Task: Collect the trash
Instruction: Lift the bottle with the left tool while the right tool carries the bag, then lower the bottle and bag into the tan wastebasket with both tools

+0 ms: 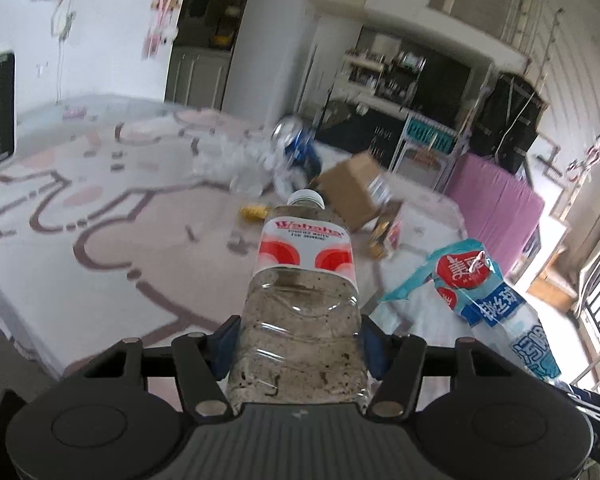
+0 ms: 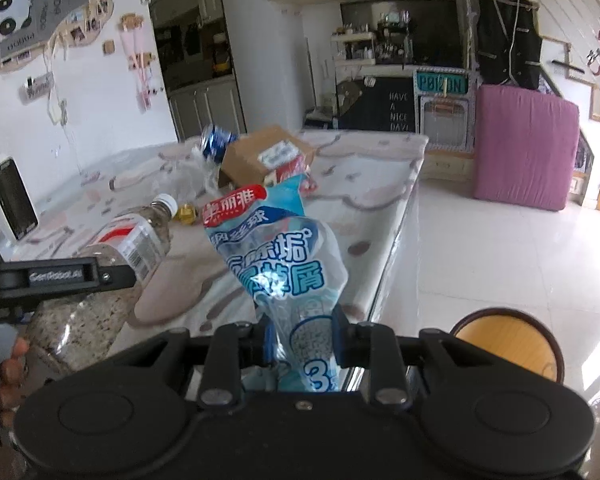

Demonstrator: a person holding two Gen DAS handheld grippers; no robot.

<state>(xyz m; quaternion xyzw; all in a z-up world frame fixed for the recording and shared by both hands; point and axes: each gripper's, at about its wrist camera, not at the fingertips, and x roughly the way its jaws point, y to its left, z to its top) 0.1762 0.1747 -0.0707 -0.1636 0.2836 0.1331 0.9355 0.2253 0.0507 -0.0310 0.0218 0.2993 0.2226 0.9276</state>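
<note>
Wahaha branding is right there in red on the label of the clear plastic bottle (image 1: 300, 280), with small print under it too blurry to read. White cap on, and it looks empty, though the inside is speckled with dark spots. The left gripper (image 1: 298, 344) has its fingers clamped on the lower body of the bottle, which sticks out forward over the patterned surface (image 1: 100, 240). The right gripper (image 2: 300, 340) has its fingers pinched nearly closed on a crumpled blue and clear plastic bag (image 2: 276, 256) with Chinese writing, a red logo patch near the top and a big "3" near the bottom; can't tell if anything's in it. Further back on the surface sit a brown cardboard box (image 2: 256, 152), a crushed blue can (image 2: 214, 142) beside it, some clear plastic wrap (image 1: 236, 156) and a small yellow thing (image 1: 254, 212). Background has a "POISON" sign (image 2: 442, 86) and "HAVE A NICE DAY" on a chalkboard (image 2: 398, 110).
</note>
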